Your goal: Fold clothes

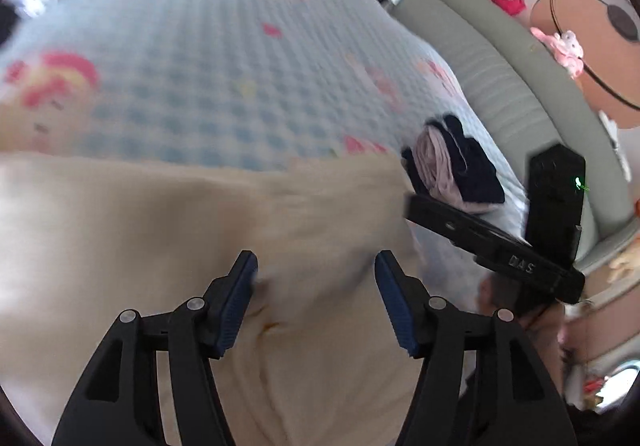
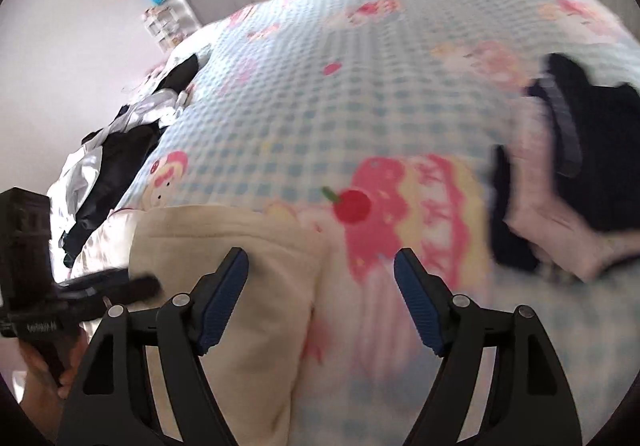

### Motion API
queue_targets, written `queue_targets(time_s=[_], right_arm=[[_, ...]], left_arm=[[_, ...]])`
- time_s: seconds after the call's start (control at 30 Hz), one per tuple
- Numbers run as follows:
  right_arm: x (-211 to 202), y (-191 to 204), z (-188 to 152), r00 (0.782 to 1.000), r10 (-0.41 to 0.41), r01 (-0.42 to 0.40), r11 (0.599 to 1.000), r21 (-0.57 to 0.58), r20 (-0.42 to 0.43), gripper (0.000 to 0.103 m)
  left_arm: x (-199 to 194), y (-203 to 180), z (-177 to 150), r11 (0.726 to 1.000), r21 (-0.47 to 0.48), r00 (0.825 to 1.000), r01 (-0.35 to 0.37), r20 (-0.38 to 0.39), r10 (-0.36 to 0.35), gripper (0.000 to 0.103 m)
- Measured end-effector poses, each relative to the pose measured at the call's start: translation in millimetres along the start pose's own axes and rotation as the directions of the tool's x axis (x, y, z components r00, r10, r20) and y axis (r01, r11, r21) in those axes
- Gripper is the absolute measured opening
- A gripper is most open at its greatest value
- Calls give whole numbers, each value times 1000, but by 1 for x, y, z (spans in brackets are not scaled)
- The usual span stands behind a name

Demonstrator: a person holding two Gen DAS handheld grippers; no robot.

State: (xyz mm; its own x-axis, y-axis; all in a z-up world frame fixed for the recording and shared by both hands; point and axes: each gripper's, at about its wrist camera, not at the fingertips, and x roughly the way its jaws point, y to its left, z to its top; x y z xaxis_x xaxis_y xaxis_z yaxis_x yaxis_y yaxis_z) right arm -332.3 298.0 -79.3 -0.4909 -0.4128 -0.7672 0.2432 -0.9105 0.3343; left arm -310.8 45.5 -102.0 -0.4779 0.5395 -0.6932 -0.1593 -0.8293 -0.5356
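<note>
A cream garment (image 1: 160, 230) lies on the blue checked bedspread (image 1: 208, 58), spread wide across the left wrist view. My left gripper (image 1: 316, 266) is open just above it, fingers straddling a raised fold. In the right wrist view the garment's right edge (image 2: 240, 246) lies under my open right gripper (image 2: 320, 266), whose left finger is over the cloth and right finger over the bedspread (image 2: 320, 94). The right gripper's body (image 1: 492, 242) shows at the garment's right edge in the left wrist view. The left gripper's body (image 2: 36, 286) shows at far left.
A folded stack of dark navy and pale pink clothes (image 1: 452, 166) lies to the right of the garment; it also shows in the right wrist view (image 2: 568, 174). A heap of black and white clothes (image 2: 120, 142) lies at the bed's left side. A grey padded headboard (image 1: 500, 78) runs along the right.
</note>
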Motion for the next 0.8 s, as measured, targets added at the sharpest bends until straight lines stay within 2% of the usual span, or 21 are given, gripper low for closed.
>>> queue_targets(time_s=[0.1, 0.23, 0.33, 0.37, 0.43, 0.53, 0.6, 0.7, 0.8], right_arm=[[20, 1, -2, 999, 40, -40, 999, -11, -20, 77], [31, -8, -13, 995, 97, -96, 994, 46, -36, 77], [27, -10, -15, 994, 102, -100, 993, 55, -32, 78], [26, -9, -15, 995, 95, -94, 994, 49, -30, 78], [24, -6, -15, 996, 85, -84, 996, 39, -33, 78], [18, -1, -16, 997, 69, -68, 997, 19, -33, 78], [12, 5, -15, 999, 38, -38, 999, 4, 4, 77], [-5, 15, -11, 993, 40, -38, 999, -19, 109, 77], [5, 23, -12, 997, 17, -13, 999, -52, 75, 77]], left_arm=[[8, 8, 0, 998, -37, 998, 53, -17, -54, 54], [19, 19, -1, 989, -88, 991, 122, -35, -125, 54], [27, 27, -1, 978, -125, 983, 169, -46, -175, 54], [26, 24, -1, 981, -122, 987, 150, -39, -156, 53], [25, 18, -2, 987, -115, 993, 112, -25, -116, 36], [24, 10, -4, 993, -105, 998, 55, -3, -55, 24], [22, 3, -4, 995, -95, 1000, 16, 12, -15, 23], [5, -27, -1, 999, 28, 997, -42, 66, 40, 23], [-1, -41, 5, 988, 98, 991, -116, 80, 108, 23]])
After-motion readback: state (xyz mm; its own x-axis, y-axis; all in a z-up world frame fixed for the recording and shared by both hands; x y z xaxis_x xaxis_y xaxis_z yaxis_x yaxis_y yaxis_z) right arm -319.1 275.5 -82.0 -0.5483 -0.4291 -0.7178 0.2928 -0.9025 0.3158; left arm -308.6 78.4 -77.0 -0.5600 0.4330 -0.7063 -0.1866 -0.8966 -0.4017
